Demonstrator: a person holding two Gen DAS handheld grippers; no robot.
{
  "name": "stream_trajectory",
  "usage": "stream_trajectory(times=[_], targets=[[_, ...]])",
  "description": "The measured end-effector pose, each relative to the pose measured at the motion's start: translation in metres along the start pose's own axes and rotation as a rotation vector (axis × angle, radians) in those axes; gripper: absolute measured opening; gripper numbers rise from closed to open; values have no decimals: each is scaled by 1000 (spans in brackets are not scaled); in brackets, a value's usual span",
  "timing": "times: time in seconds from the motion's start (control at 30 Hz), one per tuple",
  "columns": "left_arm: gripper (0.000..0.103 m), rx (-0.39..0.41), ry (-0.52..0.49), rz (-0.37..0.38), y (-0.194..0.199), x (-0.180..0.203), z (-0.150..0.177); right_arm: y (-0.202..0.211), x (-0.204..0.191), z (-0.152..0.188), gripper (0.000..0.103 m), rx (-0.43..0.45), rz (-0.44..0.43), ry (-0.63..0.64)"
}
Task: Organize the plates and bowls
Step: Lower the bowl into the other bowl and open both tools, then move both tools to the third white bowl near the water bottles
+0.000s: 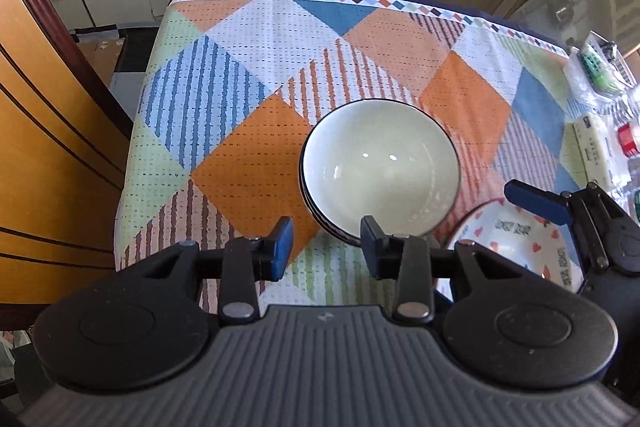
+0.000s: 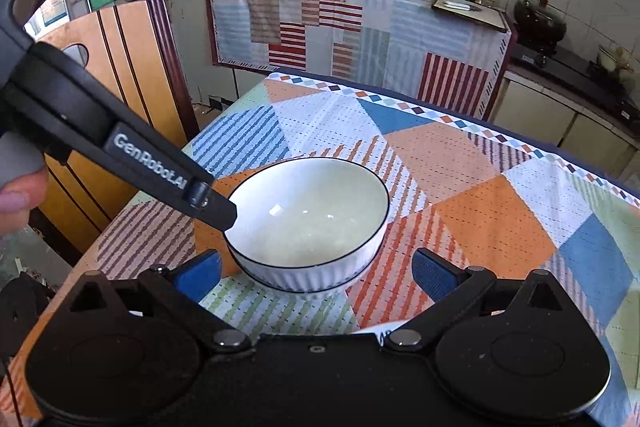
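Left gripper (image 1: 326, 247) jaws parted, nothing between them, just short of the stacked bowls (image 1: 380, 167). Heart-print bowl (image 1: 516, 239) to the right, right gripper (image 1: 540, 205) over it.

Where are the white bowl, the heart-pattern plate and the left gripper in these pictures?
white bowl (image 2: 308, 211): right wrist view, on its glazed inside.
heart-pattern plate (image 1: 520, 239): left wrist view, on its printed inner face.
left gripper (image 1: 326, 247): left wrist view, midway between its blue fingertips.
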State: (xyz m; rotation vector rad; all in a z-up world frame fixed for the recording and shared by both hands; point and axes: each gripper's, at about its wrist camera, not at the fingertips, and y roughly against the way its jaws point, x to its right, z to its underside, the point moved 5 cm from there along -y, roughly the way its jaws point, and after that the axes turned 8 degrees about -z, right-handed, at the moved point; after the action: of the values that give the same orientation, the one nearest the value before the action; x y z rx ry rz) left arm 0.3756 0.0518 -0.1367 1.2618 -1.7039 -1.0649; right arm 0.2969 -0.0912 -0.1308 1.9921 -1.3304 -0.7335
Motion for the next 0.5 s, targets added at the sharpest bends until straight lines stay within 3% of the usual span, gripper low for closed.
stream_trajectory(times=[0.5], targets=[[41,53,-205,17,84,36,39,77,6,26,102,-85,121,-47]])
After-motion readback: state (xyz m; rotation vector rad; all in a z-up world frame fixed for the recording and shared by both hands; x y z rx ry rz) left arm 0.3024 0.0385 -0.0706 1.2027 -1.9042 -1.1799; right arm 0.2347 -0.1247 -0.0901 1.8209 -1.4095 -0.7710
